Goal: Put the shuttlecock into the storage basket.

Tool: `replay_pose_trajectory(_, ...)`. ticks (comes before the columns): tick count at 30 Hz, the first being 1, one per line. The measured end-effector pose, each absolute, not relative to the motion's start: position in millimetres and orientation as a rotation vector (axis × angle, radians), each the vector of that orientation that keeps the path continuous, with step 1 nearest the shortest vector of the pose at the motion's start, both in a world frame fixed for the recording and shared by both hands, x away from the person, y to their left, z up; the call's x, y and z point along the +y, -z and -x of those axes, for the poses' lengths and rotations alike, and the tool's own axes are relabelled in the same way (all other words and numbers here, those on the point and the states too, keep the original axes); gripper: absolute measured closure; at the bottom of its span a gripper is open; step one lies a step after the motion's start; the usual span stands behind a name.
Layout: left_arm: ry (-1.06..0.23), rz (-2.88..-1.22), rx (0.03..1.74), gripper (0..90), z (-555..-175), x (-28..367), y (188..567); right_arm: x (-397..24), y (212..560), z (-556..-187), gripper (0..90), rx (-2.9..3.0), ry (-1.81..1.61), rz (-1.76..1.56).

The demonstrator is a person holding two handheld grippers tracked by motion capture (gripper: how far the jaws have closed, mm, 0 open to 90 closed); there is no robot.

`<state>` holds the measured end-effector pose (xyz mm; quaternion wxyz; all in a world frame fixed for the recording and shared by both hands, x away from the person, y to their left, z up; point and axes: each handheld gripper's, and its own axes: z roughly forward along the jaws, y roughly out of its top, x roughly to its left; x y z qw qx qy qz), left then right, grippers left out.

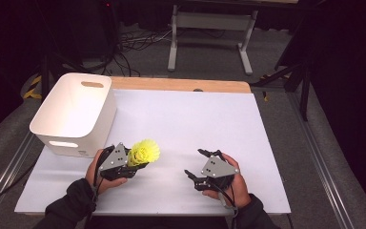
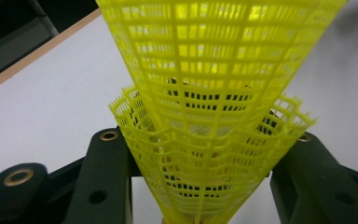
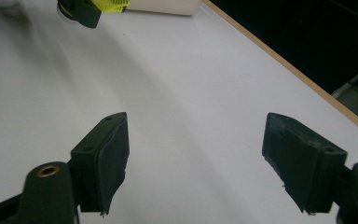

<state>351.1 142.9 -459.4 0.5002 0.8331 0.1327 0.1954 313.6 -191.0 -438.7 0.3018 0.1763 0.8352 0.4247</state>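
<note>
The left gripper (image 1: 134, 164) is clamped on nested yellow plastic shuttlecocks (image 1: 144, 152), held at the near left of the table (image 1: 195, 119), just beside the white bin (image 1: 76, 114). The right gripper (image 1: 196, 164), near right, has its jaws spread apart, with nothing between them.

Yellow plastic mesh shuttlecocks (image 2: 205, 121) cut off top and bottom in left gripper view, corks hidden, white plastic bin (image 3: 163, 5) cropped at counter's far edge

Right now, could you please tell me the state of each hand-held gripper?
Left hand-held gripper: closed on the stacked yellow shuttlecocks.
Right hand-held gripper: open, nothing between its jaws, above the white table.
</note>
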Motion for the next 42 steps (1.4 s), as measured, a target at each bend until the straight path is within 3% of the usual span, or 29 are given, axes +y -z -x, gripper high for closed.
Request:
replay_pose_trajectory(14,-0.494,-1.995,0.338,55.3,-349.8,153.0,454.6,-212.6,451.2,-310.6,19.2,2.167,-1.112,-0.578)
replay_pose_trajectory(42,-0.559,-1.924,0.395,55.7,-349.9,180.6,441.5,-224.7,455.7,-314.7,18.8,2.143,-1.083,-0.646)
